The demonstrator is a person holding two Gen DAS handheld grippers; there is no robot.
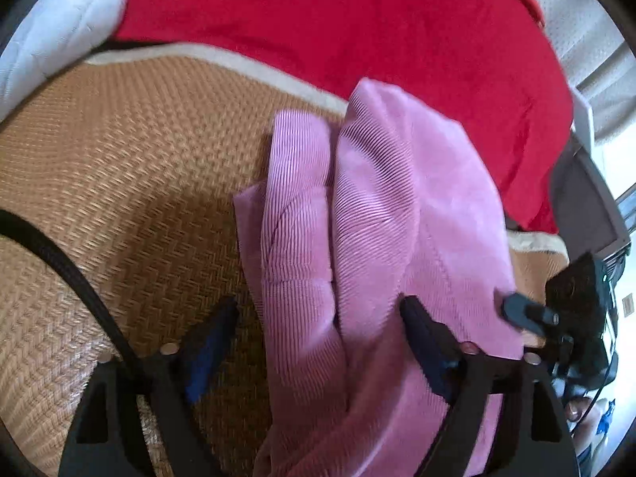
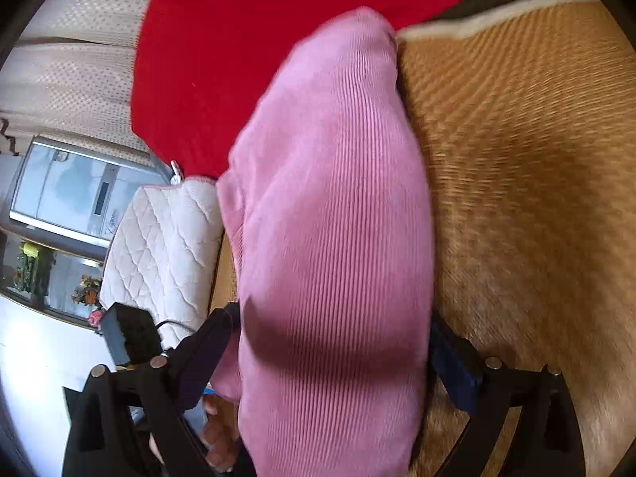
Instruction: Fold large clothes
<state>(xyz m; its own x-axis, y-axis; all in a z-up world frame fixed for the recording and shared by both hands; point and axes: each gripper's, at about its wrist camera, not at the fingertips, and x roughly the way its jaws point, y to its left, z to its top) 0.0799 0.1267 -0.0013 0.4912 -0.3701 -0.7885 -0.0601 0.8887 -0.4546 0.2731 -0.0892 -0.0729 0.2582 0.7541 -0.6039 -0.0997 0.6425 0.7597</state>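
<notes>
Left gripper: two black fingers with blue pads, spread wide. Pink corduroy garment runs up through the gap and drapes over the right-hand finger; left-hand finger sits clear of the cloth, above the mat. Nothing pinched there that I can see, so it reads as open.

Right gripper: fingers also wide apart, one each side of the same pink corduroy garment. The cloth fills the whole gap and bulges over both tips. Can't tell if the pads bite or just flank it.

One pink garment total, bunched into two long folds in the left wrist view and one thick roll in the right wrist view. It lies on a woven straw mat with a pale cloth edging.

In the left wrist view, the tip of the other gripper shows at the garment's right edge; what it is doing there is unclear.

A black cable crosses the mat on the near left.

Farther: one red blanket past the mat's far edge, the garment's far end overlapping it. One white quilted cushion at far left. Right wrist view shows a second quilted cushion, cream, left of the garment, and a curtain behind.
</notes>
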